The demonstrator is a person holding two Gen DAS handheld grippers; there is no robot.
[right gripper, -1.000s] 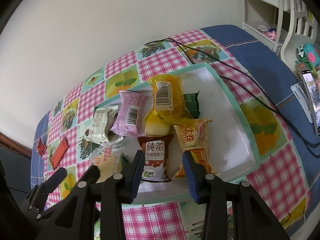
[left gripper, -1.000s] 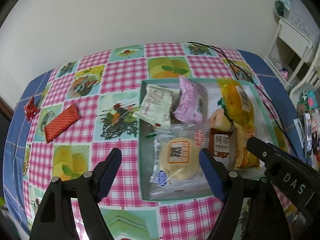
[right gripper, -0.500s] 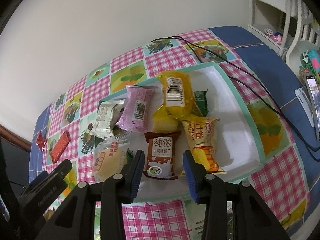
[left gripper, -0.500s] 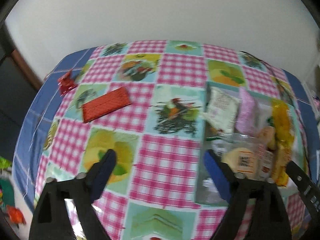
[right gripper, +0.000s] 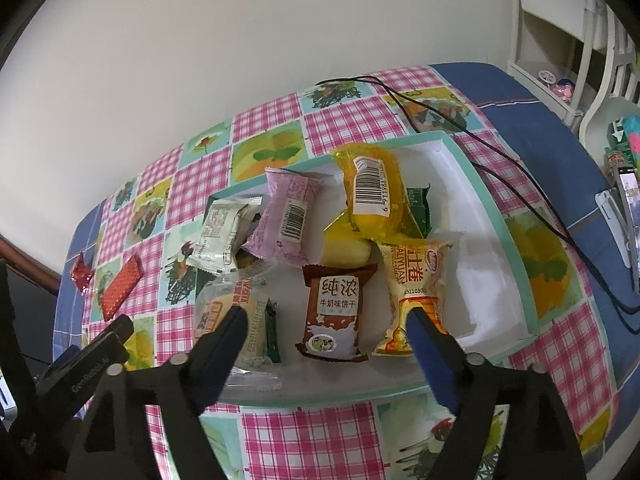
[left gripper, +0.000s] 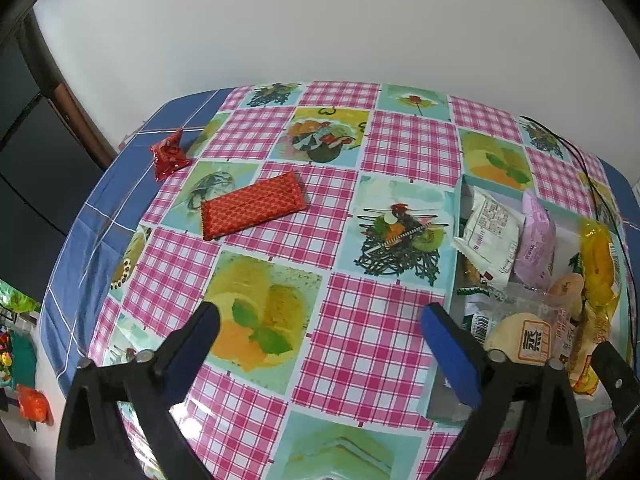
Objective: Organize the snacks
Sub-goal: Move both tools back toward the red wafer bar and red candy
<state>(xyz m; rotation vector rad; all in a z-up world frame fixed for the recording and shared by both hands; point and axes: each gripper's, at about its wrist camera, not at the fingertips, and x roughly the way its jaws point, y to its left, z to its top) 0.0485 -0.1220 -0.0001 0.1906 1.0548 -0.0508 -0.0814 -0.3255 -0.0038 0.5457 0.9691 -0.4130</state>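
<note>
**Both jaws apart, nothing held**

My left gripper [left gripper: 320,328] has just been opening; it stands wide over bare tablecloth [left gripper: 360,344]. The red snack bar [left gripper: 252,210] lies at 11 o'clock. My right gripper [right gripper: 326,320] has just been opening, empty, above the brown biscuit packet [right gripper: 334,312] in the tray [right gripper: 516,248].

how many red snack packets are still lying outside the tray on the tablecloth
2. A long flat red packet lies on the checked cloth left of the tray; a small crinkled red packet sits beyond it near the table's far-left edge. Others may lie outside view.

Plain white wall [left gripper: 320,20], white shelf [right gripper: 560,32]
</note>
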